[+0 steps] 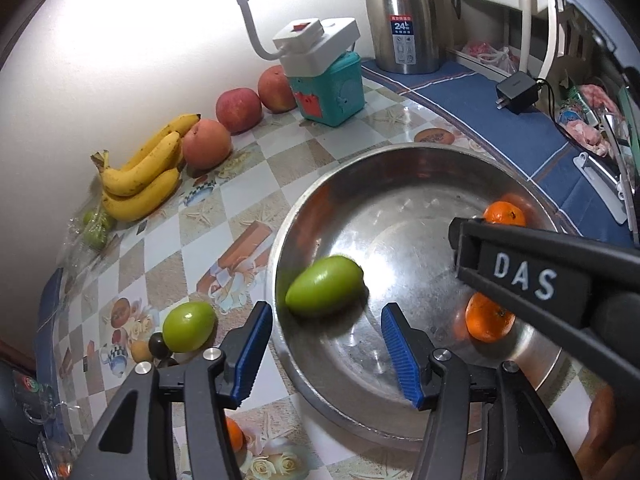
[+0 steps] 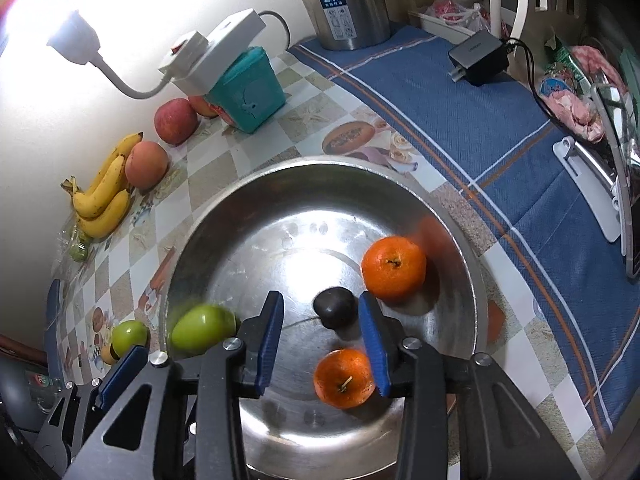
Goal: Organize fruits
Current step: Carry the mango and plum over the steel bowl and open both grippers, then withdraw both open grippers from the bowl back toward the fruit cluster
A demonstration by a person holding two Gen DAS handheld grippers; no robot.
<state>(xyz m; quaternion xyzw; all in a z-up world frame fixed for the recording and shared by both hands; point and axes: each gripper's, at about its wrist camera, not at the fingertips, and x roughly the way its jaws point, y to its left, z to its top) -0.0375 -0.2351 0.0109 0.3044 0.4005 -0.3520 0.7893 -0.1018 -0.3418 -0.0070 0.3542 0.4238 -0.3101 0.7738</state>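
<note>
Bananas [image 1: 140, 180] lie at the far left of the left wrist view against the wall, with a peach [image 1: 206, 144] and two apples [image 1: 239, 110] in a row to their right. Lower left, a green fruit [image 1: 189, 326] sits on the patterned tablecloth [image 1: 248, 176] beside a few small dark and tan fruits, just outside the steel bowl [image 1: 304, 384]. At bottom centre the left gripper [image 1: 326, 350] stands open and holds nothing, its blue pads straddling the bowl's near rim. A second green fruit [image 1: 325, 286], blurred, lies inside the bowl just ahead of those pads. To the right, two oranges [image 1: 489, 322] rest in the bowl, partly hidden by the right gripper's arm.

In the right wrist view the right gripper [image 2: 320, 340] is also open over the bowl's middle, gripping nothing; a small dark fruit [image 2: 334, 307] lies on the bowl floor between and just beyond its pads, touching neither.

Judging by the blur, the green fruit may be rolling, and on smooth curved steel it could knock the dark fruit or the oranges about. Both grippers crowd the same bowl, so a reach by either could clip the other, and the left pads over the rim could tip or shove the bowl.
</note>
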